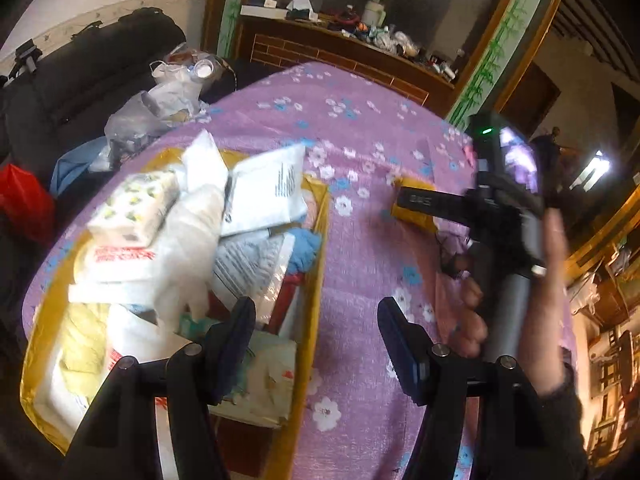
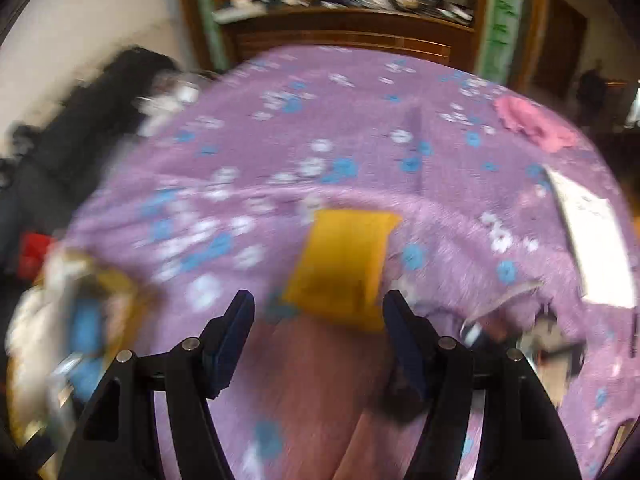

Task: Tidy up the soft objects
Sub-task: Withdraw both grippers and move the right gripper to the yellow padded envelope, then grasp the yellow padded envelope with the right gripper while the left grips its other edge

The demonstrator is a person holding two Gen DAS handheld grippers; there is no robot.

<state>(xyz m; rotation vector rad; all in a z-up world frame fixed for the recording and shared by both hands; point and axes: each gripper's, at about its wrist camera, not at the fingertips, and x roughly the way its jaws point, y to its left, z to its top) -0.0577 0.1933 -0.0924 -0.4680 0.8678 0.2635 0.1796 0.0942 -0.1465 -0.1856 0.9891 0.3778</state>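
A yellow box [image 1: 320, 240] on the purple flowered bedspread [image 1: 360, 128] is piled with soft packs: tissue packs [image 1: 132, 208], white plastic bags and a blue cloth [image 1: 304, 244]. My left gripper [image 1: 316, 312] hangs open over the box's right edge with nothing between its fingers. A yellow soft packet [image 2: 344, 268] lies on the bedspread just ahead of my right gripper [image 2: 318, 304], which is open; the packet sits between the fingertips without either pad pressing it. In the left wrist view the right gripper [image 1: 412, 204], held by a hand [image 1: 552, 280], reaches over that packet [image 1: 408, 216].
A pink cloth [image 2: 532, 124] lies at the bedspread's far right and a white flat packet [image 2: 592, 240] near its right edge. Plastic bags [image 1: 160, 96] and a black sofa [image 1: 80, 80] sit beyond the left side. A cluttered wooden cabinet [image 1: 340, 40] stands behind.
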